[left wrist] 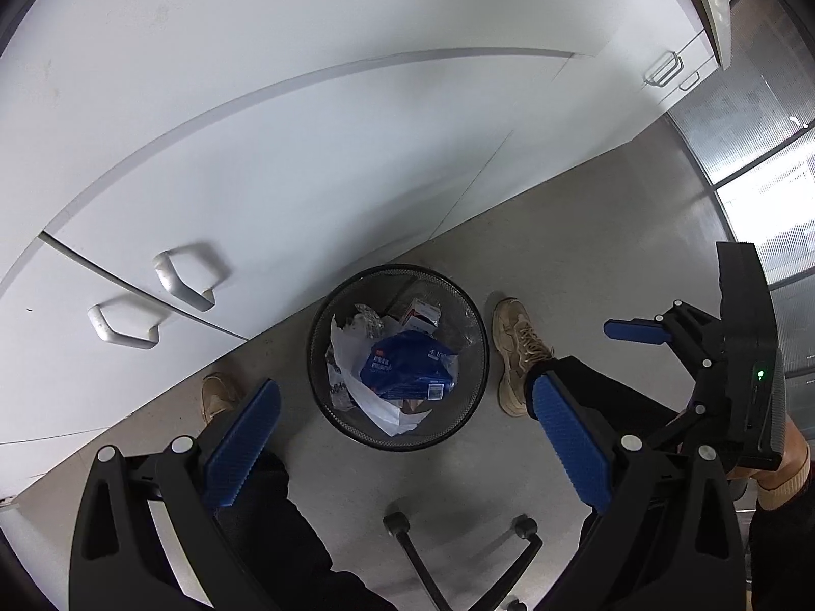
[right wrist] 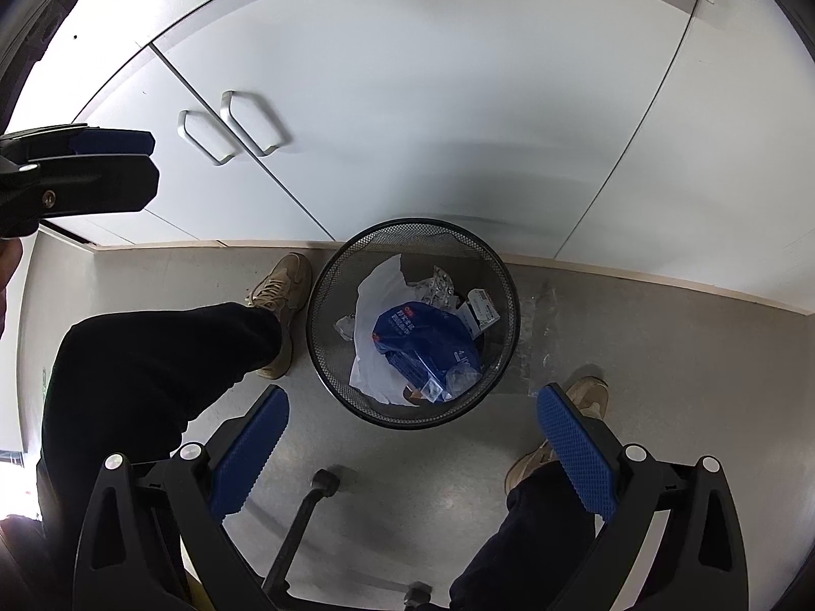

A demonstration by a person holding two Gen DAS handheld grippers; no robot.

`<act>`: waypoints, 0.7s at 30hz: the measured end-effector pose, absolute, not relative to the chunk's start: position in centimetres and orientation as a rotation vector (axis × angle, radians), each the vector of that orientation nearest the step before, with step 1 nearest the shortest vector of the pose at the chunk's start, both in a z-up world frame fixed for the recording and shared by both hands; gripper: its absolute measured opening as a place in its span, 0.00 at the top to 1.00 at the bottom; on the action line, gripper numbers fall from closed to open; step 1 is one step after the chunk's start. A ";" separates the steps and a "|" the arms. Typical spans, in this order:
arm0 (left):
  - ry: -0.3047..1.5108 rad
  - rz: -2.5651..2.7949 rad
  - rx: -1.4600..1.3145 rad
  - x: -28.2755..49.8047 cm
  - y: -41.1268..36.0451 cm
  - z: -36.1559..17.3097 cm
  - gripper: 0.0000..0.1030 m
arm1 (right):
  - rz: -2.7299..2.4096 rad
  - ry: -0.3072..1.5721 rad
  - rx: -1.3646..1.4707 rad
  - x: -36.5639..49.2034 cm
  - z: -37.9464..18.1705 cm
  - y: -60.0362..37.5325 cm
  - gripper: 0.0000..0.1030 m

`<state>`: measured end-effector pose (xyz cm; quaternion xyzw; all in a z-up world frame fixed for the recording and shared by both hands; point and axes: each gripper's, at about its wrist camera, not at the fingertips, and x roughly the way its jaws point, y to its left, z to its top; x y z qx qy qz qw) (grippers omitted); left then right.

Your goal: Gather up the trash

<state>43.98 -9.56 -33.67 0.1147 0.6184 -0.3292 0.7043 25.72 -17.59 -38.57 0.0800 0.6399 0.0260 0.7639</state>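
A round black wire-mesh wastebasket (left wrist: 397, 356) stands upright on the floor, holding a blue plastic package (left wrist: 407, 366) atop white paper (left wrist: 351, 356), with a small box (left wrist: 422, 314) at the far side.

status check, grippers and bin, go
Left gripper open, empty. Right gripper open, empty. Mesh bin below, blue packet on top. Nothing in the way.

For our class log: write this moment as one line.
left gripper: open, empty | right gripper: open, empty | both above bin | blue packet in bin
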 end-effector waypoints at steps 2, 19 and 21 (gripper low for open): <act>1.379 -0.734 0.263 43.9 -9.6 -33.8 0.04 | 0.056 1.394 0.178 25.8 -38.7 -17.6 0.04; 1.376 -0.724 0.303 43.6 -10.1 -34.2 0.04 | 0.047 1.393 0.193 26.0 -39.0 -18.1 0.04; 1.377 -0.725 0.306 43.6 -10.1 -34.2 0.04 | 0.050 1.396 0.194 26.1 -39.0 -18.1 0.04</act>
